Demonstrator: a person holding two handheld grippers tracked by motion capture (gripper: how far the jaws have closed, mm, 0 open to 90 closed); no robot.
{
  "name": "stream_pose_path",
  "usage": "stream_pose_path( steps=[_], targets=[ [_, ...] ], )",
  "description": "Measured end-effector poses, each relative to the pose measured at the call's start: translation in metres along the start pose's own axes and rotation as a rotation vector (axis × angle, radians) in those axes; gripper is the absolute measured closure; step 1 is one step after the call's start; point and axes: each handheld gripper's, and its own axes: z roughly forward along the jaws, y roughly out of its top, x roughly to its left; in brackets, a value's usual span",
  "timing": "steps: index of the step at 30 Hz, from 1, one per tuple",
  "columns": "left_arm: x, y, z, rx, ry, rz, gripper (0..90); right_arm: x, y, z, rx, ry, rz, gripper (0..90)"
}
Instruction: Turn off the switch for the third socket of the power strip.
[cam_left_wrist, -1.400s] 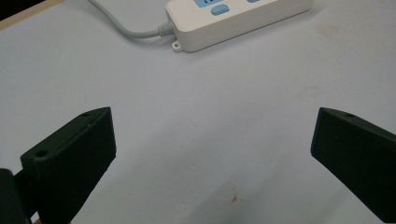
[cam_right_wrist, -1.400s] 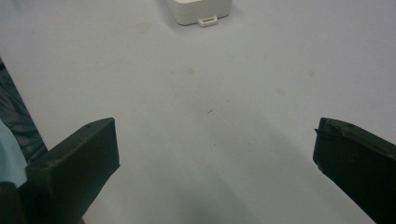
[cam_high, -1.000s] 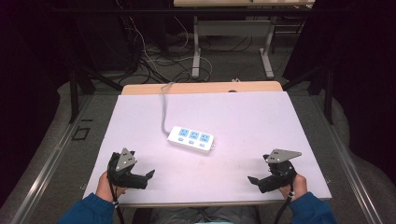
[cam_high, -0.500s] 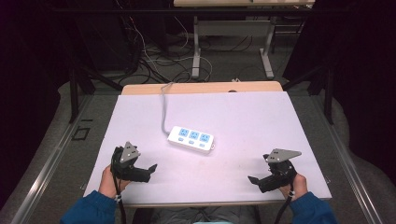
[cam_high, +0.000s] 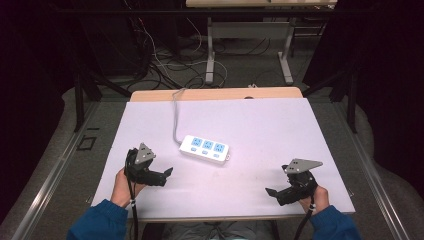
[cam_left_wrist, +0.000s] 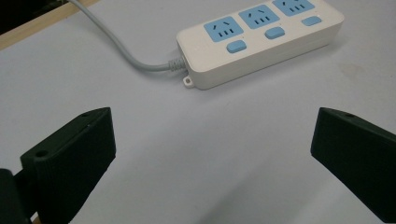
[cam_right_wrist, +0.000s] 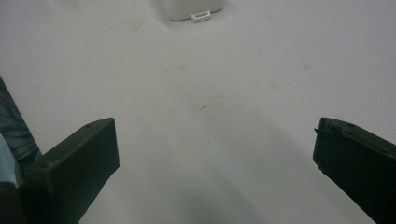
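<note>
White table (cam_high: 260, 125); tangled cables (cam_high: 165, 65), desk legs (cam_high: 212, 50) behind.

The table (cam_high: 260, 125) is lit evenly from above, while the floor around it is left in near darkness. Soft shadows are cast beneath both pairs of jaws in the gripper views. The high view is rendered slightly soft and grainy; no glare is seen, and the near jaws are somewhat blurred.

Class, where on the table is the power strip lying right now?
In the high view, the power strip lies mid-table, slightly left, nearer the left claw.
</note>
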Motion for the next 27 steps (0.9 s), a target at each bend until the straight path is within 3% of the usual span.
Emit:
stream_pose_path(
  steps=[17,27],
  targets=[
    [0.002,0.027,0.016,-0.010,0.001,0.023,0.0,0.000,-0.001,0.003,0.025,0.005,0.011,0.0],
    [-0.003,0.047,0.031,-0.020,-0.008,0.045,0.0,0.001,0.000,0.002,0.013,-0.019,-0.007,0.0]
  ],
)
